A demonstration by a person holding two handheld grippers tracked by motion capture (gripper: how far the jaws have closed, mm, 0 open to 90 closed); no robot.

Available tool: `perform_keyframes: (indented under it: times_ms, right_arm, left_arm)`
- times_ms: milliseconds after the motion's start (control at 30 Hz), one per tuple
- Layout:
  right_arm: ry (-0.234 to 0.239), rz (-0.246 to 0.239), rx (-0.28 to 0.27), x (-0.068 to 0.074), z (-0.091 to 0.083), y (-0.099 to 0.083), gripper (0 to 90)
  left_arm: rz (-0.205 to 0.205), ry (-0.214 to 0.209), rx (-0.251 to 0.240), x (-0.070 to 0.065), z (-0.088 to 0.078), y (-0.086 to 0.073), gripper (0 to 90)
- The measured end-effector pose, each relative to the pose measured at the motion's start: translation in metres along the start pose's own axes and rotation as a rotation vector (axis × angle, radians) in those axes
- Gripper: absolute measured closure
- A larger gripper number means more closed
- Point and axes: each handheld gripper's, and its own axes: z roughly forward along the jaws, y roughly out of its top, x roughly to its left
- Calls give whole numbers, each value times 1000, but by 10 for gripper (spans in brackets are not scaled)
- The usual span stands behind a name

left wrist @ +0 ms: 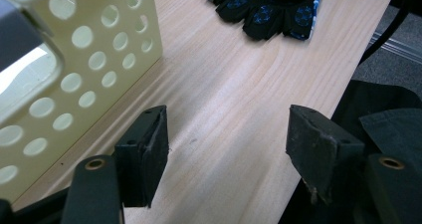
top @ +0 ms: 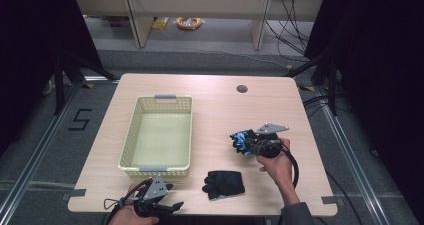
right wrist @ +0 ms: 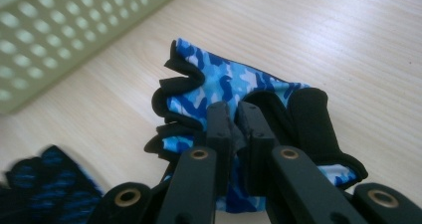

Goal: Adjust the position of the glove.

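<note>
A light wooden table (top: 210, 95) with rounded corners and a round cable hole (top: 242, 89) stands on a grey floor (top: 200, 60). Black curtains (top: 30, 45) hang at both sides. Metal rails (top: 30, 160) run along the floor left and right, and a black "5" (top: 80, 119) is marked on the floor at the left. Behind the table stands pale wooden furniture (top: 200, 5), with loose cables (top: 290, 25) and a yellow coil (top: 189, 22) on the floor under it.

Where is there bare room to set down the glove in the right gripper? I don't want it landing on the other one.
The basket floor is bare. So is the tabletop from the basket's right wall to the cable hole. It is crowded near the front edge: the black glove lies between the left gripper and right gripper.
</note>
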Motion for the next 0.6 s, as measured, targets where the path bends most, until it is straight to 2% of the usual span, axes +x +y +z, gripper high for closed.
perform_keyframes:
  times_ms: [33, 67, 133, 200, 233, 267, 400, 433, 533, 567, 600]
  right_arm:
    - [-5, 21, -11, 4, -4, 0, 852]
    - [-5, 27, -19, 8, -8, 0, 852]
    - [-7, 46, -65, 19, -16, -3, 851]
    - [-4, 51, -75, 29, -22, -6, 850]
    - [2, 77, -83, 39, -26, -9, 850]
    - [2, 64, -91, 43, -28, -11, 849]
    - [11, 61, -91, 63, -36, -22, 846]
    - [22, 69, -102, 66, -35, -24, 846]
    - [35, 82, -98, 80, -37, -33, 845]
    - [41, 88, -94, 85, -37, -35, 845]
    - [35, 90, -93, 93, -36, -38, 844]
  left_arm:
    - [-17, 1, 0, -1, 0, 0, 327]
    - [-2, 2, -3, 0, 0, 0, 327]
    - [4, 4, -6, 0, 0, 0, 327]
    - [4, 5, -3, 1, 0, 0, 327]
    - [-21, 5, -4, -1, 0, -1, 325]
    - [-24, 7, -4, 0, 0, 0, 324]
    - [-22, 16, 0, 0, 0, 0, 305]
    - [-10, 15, -6, 1, -1, 1, 298]
    - [-10, 20, -4, 2, -1, 1, 283]
    - [-28, 14, -20, 0, 0, 1, 280]
    - [-45, 19, -11, 0, -1, 0, 277]
